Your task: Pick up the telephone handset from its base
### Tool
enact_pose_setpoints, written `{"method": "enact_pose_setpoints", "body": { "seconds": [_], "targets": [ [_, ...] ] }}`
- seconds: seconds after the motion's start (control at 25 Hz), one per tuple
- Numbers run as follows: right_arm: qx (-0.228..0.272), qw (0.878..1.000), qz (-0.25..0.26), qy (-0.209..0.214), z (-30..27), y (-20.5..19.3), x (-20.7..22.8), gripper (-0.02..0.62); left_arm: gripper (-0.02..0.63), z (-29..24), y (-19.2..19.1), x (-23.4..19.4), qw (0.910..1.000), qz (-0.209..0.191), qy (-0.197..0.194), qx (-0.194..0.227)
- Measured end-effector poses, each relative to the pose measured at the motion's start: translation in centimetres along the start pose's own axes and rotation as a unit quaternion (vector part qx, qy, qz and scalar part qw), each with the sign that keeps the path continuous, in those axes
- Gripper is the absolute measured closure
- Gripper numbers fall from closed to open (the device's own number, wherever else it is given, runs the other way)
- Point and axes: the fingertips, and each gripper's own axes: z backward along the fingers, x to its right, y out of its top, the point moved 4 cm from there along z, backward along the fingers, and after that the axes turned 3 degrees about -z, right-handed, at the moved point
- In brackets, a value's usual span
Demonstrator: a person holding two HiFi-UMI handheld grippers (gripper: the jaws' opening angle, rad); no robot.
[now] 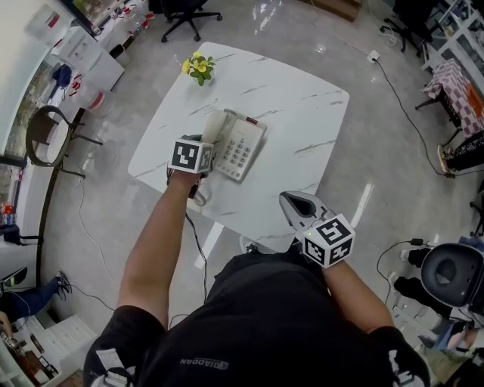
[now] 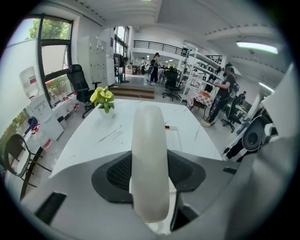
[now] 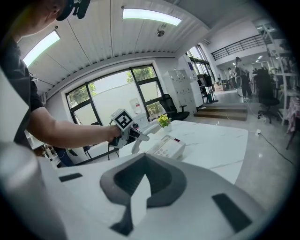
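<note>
Marble-look tbl (image 1: pixel 302 113) | L tongs (image 1: pixel 209 151) clamp smooth curved cream handset (image 2: pixel 150 159)

There is one white counter (image 1: pixel 302 113), and on it are one phone base (image 1: pixel 242 148) and one little pot of yellow flowers (image 1: pixel 199 67). There is one handset (image 1: pixel 215 125), and there are two grippers, the left gripper (image 1: pixel 209 150) and the right gripper (image 1: pixel 292 201). One black chair on wheels (image 1: pixel 187 18) stands on the floor (image 1: pixel 378 53) past the counter.

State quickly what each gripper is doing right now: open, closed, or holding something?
Left gripper: closed on the handset.
Right gripper: closed, holding nothing.
</note>
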Motion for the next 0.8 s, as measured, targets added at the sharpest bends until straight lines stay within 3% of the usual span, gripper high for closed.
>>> {"method": "enact_pose_setpoints", "body": {
  "seconds": [0.32,0.8],
  "targets": [
    [0.008,1.0,0.019,0.002,-0.2,0.7,-2.2,0.594,0.392,5.8,-0.5,0.0,0.9978,0.012,0.006,0.066],
    [0.024,0.999,0.032,-0.012,-0.2,1.9,-3.0,0.594,0.392,12.7,-3.3,1.9,0.9875,0.051,0.004,0.149]
  ]
}}
